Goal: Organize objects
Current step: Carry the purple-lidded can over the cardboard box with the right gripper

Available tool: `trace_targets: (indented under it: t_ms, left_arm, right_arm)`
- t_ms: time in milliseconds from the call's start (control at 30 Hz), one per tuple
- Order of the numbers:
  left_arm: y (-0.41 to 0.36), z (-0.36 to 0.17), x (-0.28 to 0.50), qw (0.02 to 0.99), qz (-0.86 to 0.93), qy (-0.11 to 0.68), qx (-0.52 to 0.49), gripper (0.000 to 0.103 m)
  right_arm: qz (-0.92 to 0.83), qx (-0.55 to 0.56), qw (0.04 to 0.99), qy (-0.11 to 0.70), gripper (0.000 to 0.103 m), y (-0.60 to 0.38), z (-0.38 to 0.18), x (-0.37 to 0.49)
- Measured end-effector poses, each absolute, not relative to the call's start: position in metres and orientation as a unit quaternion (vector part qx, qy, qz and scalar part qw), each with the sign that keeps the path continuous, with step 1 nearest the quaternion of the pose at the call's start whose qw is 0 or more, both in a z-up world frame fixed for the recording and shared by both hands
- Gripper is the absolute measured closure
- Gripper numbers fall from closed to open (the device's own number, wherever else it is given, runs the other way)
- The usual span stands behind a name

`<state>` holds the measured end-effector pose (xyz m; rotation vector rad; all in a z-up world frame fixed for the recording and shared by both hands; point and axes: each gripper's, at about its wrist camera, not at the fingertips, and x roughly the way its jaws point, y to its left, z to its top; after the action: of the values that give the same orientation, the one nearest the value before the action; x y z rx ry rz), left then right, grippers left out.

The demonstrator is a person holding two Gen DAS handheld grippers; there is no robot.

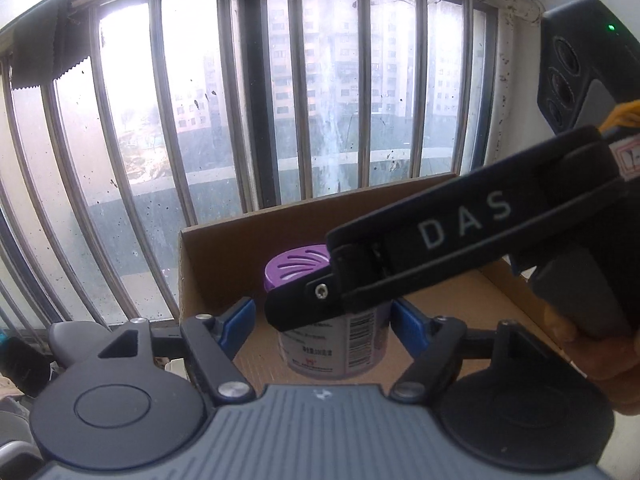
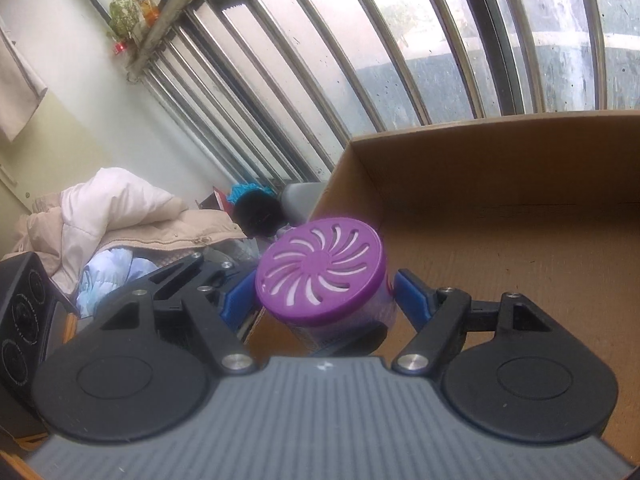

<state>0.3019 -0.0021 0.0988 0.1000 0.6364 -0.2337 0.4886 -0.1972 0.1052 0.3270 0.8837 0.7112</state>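
Observation:
A can with a purple vented lid (image 2: pixel 320 276) sits tilted between the blue pads of my right gripper (image 2: pixel 324 300), which is shut on it. It hangs over the left near corner of an open cardboard box (image 2: pixel 500 168). In the left wrist view the same can (image 1: pixel 332 340) lies between the pads of my left gripper (image 1: pixel 324 324). That gripper is open, with a gap on its left side. A black finger of the right gripper (image 1: pixel 304 304) crosses the can from the right. I cannot tell whether the can rests on the box floor (image 1: pixel 460 304).
A barred window (image 1: pixel 280 100) stands close behind the box. A pile of pale jackets and cloth (image 2: pixel 120 220) lies left of the box, with dark and teal items beside it. A person's hand (image 1: pixel 600 360) holds the right gripper's handle. The box floor to the right is bare.

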Motion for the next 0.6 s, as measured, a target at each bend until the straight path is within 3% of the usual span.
trace_targets:
  t_ms: [333,600]
  left_arm:
    - [0.018,0.079,0.316,0.938,-0.098,0.330,0.050,0.015]
    - [0.027,0.078,0.308,0.937,-0.104,0.328,0.049,0.012]
  right_arm:
    - [0.291,0.150,0.805,0.495,0.028,-0.178,0.042,0.571]
    - [0.273,0.124,0.788,0.537,0.027,-0.146,0.002,0.596]
